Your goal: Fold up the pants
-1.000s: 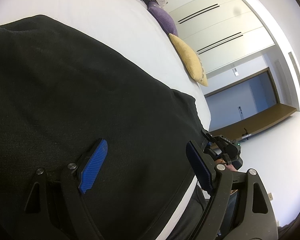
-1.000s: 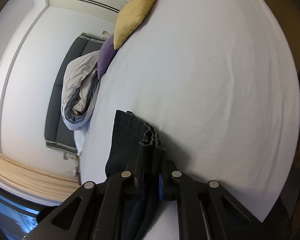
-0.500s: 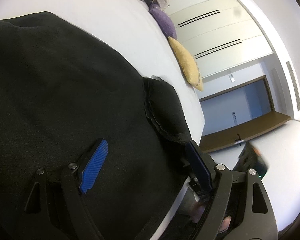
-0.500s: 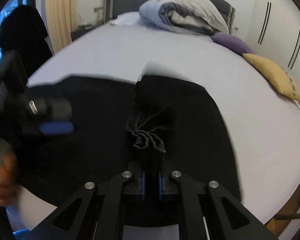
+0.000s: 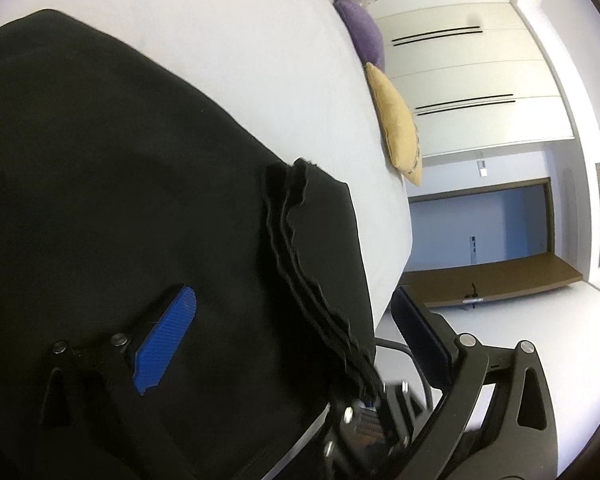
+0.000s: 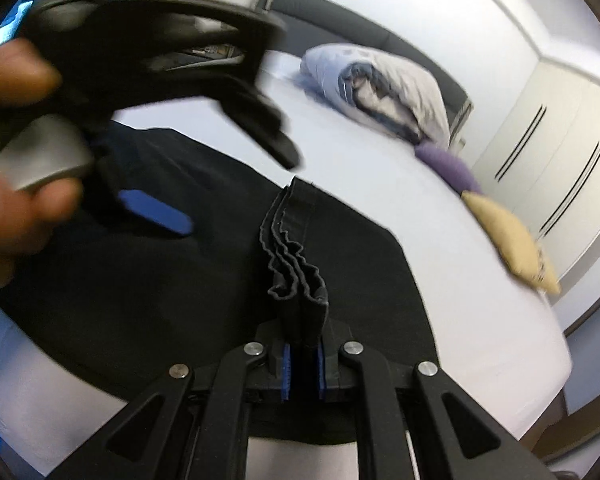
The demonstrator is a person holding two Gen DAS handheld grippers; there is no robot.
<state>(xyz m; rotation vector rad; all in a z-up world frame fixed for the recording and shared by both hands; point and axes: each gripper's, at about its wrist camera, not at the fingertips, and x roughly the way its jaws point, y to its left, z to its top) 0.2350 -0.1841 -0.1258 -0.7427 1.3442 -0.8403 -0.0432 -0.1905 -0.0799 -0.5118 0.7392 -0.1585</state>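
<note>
Black pants (image 5: 112, 184) lie spread on the white bed (image 5: 236, 32). In the right wrist view my right gripper (image 6: 302, 360) is shut on a bunched, wavy hem of the pants (image 6: 296, 264), held over the flat part of the cloth. In the left wrist view that hem (image 5: 300, 264) runs down to the right gripper (image 5: 370, 400) at the bottom. My left gripper (image 5: 292, 340) hovers over the pants with its jaws opening wide. Its blue pads (image 5: 164, 344) press on nothing, though the cloth lies between them. A hand carries the left gripper (image 6: 220, 176), blurred, at the upper left.
A purple pillow (image 6: 448, 164) and a yellow pillow (image 6: 512, 236) lie along the bed's right side, and a rolled duvet (image 6: 380, 88) sits by the dark headboard. White wardrobe doors (image 5: 460, 80) and a doorway (image 5: 480, 228) are beyond the bed edge (image 5: 396, 272).
My right gripper has swung the gripped hem back over the spread pants. The left gripper's jaws have spread wider, and it has shifted beside the hem.
</note>
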